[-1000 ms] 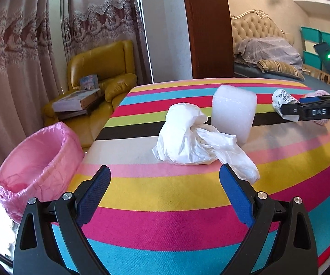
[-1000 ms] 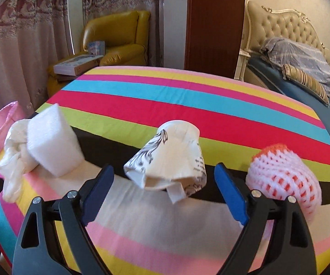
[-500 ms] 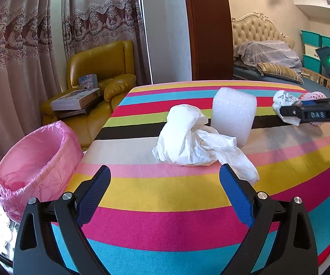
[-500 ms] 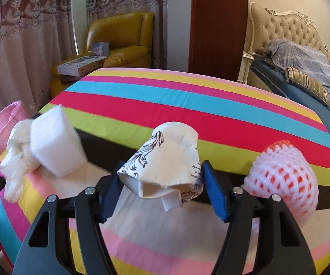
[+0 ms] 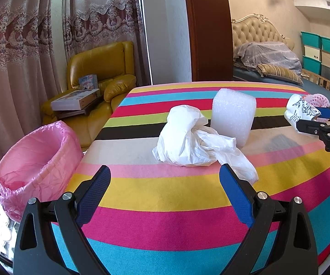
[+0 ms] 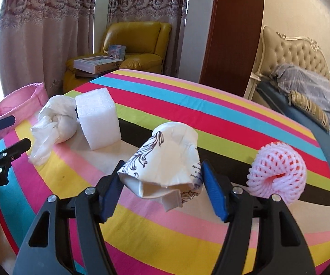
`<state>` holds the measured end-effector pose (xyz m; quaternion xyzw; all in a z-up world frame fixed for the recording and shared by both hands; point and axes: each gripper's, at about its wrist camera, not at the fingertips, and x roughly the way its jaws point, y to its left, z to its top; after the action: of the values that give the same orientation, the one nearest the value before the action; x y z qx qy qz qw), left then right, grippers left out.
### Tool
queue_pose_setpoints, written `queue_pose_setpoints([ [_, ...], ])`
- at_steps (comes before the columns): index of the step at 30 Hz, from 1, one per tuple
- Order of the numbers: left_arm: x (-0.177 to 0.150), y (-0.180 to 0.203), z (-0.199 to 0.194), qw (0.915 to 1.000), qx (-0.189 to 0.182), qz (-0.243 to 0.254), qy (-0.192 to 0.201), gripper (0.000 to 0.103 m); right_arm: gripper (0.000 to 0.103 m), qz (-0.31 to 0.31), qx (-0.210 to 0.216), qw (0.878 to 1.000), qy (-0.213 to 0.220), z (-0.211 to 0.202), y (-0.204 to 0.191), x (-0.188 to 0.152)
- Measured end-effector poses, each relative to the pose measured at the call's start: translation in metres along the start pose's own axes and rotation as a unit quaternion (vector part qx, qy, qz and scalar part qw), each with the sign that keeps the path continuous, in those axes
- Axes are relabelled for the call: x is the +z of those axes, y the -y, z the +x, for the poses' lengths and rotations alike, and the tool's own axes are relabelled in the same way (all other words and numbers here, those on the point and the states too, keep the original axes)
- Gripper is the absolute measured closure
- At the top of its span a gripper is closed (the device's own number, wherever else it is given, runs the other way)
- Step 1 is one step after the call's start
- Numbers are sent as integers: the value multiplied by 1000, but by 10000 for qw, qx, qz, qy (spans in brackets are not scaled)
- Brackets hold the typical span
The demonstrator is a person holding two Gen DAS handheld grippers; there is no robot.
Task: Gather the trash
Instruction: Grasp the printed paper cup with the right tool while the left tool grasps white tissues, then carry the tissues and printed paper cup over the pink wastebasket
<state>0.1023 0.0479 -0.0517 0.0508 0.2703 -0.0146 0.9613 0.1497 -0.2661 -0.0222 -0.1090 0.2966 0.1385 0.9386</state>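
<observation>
Blue pads of the right gripper (image 6: 161, 189) press a crushed paper cup (image 6: 165, 160) from both sides, its jaws having just closed in on it. The cup looks light and soft, already caved in, so a hold across its wider body should keep it, though a hard squeeze would only flatten it more. Beside it on the striped table (image 6: 210, 112) sits a pink foam fruit net (image 6: 279, 175), springy and easy to pinch anywhere. Further left lie a white foam block (image 6: 97, 120) and, touching it, a crumpled plastic bag (image 5: 192, 141) (limp, best taken by a bunched fold). The left gripper (image 5: 165, 193) hangs open and empty just before that bag. Beyond the table's left edge stands the pink-lined bin (image 5: 34, 160); nothing shows inside it.
</observation>
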Motion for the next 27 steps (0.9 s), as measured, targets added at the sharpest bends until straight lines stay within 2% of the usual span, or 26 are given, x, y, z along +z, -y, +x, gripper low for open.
queue_pose_setpoints([
  [6,10,-2,0,9992,-330,-150,-165,14,39,153,1,9999,18,-4,2,-1],
  [10,30,8,-9,9963,-799,-300,-57,14,39,325,42,9995,-32,-1,11,-1],
  [14,47,27,6,9978,-647,-44,-163,14,38,375,53,9993,1,-2,14,-1],
  [17,47,30,34,9976,-417,-48,-550,14,38,360,63,9993,45,-3,12,-1],
  [21,40,30,64,9927,-308,-142,-1159,28,38,368,108,9993,45,-4,13,-1],
  [24,41,28,66,9924,-241,-179,-1195,37,38,373,137,9992,40,-4,14,-1],
  [26,40,29,66,9926,-254,-124,-1178,57,38,366,147,9992,34,-4,13,-1],
  [27,40,30,64,9931,-270,-101,-1141,60,38,362,148,9992,40,-4,12,-1],
])
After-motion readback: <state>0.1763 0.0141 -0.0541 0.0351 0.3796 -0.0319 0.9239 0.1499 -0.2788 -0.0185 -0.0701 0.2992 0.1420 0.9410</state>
